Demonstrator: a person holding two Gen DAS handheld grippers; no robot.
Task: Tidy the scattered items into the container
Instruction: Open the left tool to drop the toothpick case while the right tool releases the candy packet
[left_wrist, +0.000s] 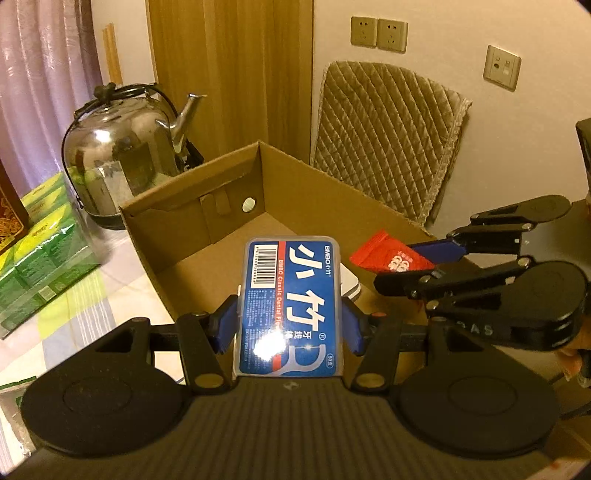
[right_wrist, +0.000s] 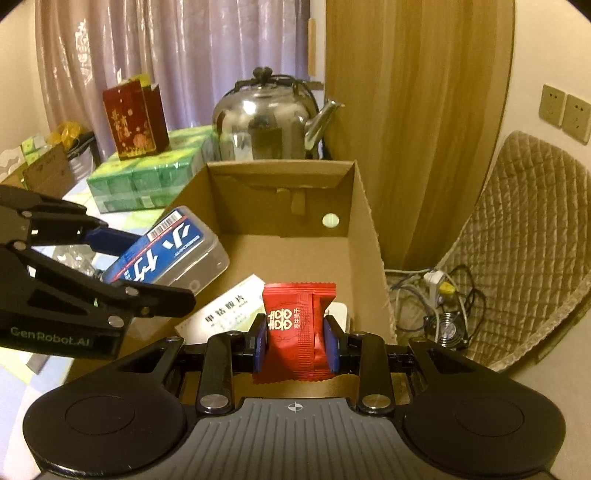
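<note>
The blue floss box (left_wrist: 291, 306) sits clamped between the left hand-held gripper's (left_wrist: 291, 317) pads, above the cardboard box (left_wrist: 207, 236) just ahead. The right hand-held gripper (right_wrist: 295, 341) pinches a red sachet (right_wrist: 297, 328) over the same opening. Judged best: lower each inside before releasing, keeping them apart.

kettle (right_wrist: 264, 122): polished metal, mirror-glossy
box (right_wrist: 365, 236): matt brown cardboard
floss case (left_wrist: 291, 306): glossy clear plastic
sachet (right_wrist: 297, 328): crinkled red foil
</note>
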